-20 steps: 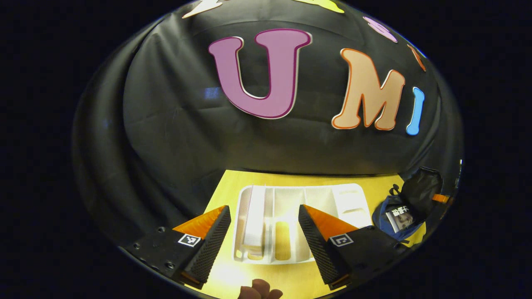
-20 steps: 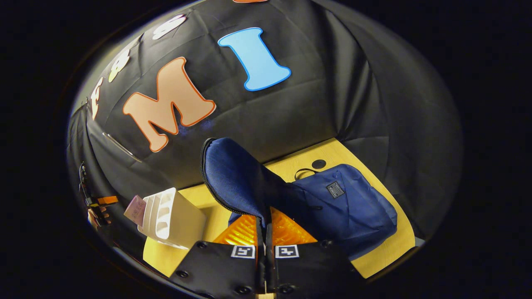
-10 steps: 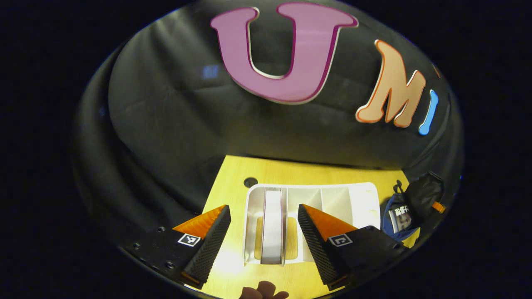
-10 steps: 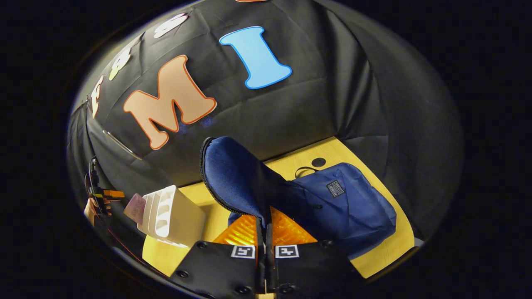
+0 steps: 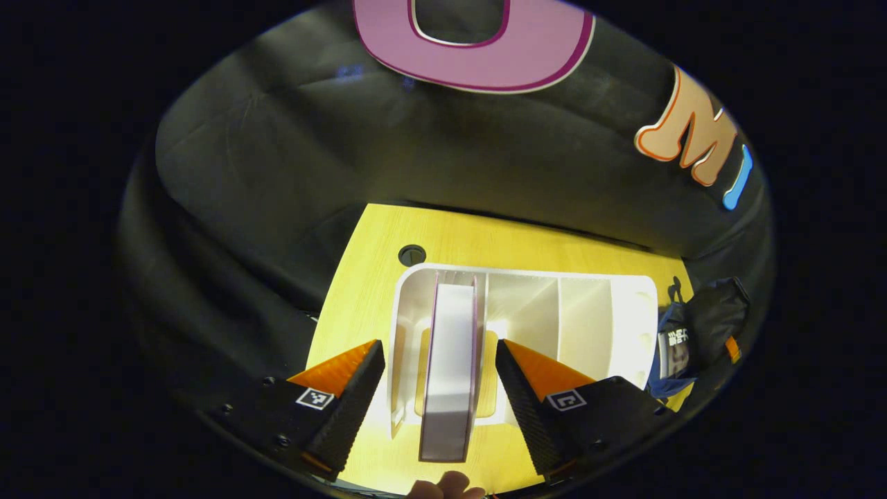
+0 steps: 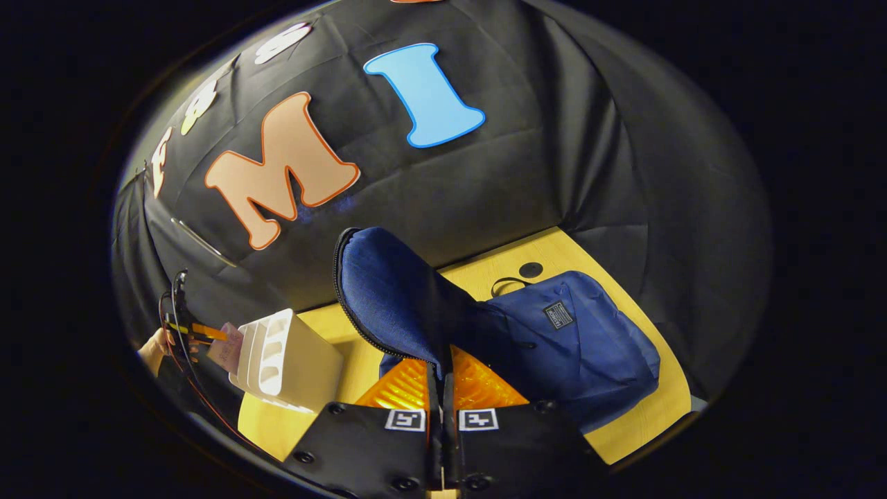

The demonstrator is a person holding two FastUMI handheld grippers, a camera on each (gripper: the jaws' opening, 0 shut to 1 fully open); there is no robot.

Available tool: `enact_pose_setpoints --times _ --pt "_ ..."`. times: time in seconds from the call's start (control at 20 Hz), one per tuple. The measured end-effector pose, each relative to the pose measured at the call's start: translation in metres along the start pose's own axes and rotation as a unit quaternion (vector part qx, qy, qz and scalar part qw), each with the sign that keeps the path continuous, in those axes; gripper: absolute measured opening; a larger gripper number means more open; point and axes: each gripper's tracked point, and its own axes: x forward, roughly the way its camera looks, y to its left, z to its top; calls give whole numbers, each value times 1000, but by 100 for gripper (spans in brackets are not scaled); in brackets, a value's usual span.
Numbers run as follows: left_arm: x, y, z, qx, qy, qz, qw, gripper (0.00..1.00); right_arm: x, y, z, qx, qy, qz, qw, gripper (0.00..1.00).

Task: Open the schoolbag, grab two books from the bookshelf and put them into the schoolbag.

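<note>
Left gripper (image 5: 440, 388) has advanced, jaws apart, straddling the book (image 5: 448, 374) upright in the bookshelf (image 5: 596, 326); right gripper (image 6: 441, 378) clamps the schoolbag (image 6: 568, 339) flap (image 6: 388, 298) open; second-book grasp; next: close.

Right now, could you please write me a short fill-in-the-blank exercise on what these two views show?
1. The book stands upright in the white ____.
2. The left gripper has its fingers ____, one on each side of the book.
3. The right gripper is shut on the raised ____ of the blue schoolbag.
4. One book already lies inside the ____.

Missing words: bookshelf; open; flap; schoolbag
</note>
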Motion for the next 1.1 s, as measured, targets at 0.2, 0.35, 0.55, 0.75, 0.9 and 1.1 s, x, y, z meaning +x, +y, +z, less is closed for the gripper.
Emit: enact_pose_setpoints --times 0.2,0.35,0.55,0.75,0.9,1.1 --pt "11 5 -11 -8 32 20 999 93 1 0 -2 2 1 0 1000 4" --pt "16 9 -20 -7 57 28 998 90 1 0 -3 8 0 0 1000 2" --pt "21 0 -36 5 104 12 995 72 0 0 -4 4 0 -3 1000 2" --pt "25 1 -43 13 114 17 993 39 1 -1 -4 7 -2 -3 1000 4" --pt "23 3 -43 8 115 17 993 37 1 0 -3 6 -3 -4 1000 2" --pt "14 3 -37 9 105 3 994 35 1 0 -3 6 -4 -4 1000 2"
